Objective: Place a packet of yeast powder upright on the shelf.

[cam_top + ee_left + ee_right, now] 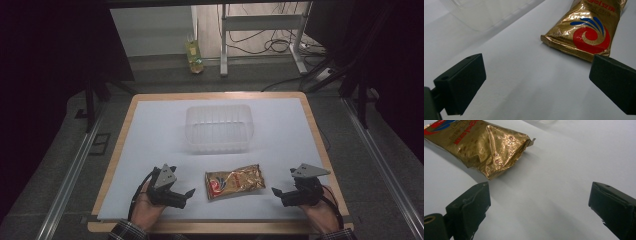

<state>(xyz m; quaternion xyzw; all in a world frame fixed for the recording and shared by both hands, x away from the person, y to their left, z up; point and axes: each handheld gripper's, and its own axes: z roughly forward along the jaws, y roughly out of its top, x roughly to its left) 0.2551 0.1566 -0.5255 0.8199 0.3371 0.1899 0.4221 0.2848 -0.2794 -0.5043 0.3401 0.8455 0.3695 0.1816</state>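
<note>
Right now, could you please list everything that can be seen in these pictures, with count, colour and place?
snack packet: one, gold foil with red and blue swirl, lying flat on the white sheet between the two claws, touched by neither
plastic tub: one, clear, on the sheet behind the packet
white sheet: one, covering most of the table top
table: one, light wood edge, centre of the high view
bottle: one, yellowish, on the floor beyond the table
metal frame: one, grey, on the floor behind, with cables near it
left claw: one, black, jaws open, left of the packet
right claw: one, black, jaws open, right of the packet
hands: two, at the table's near edge
</note>
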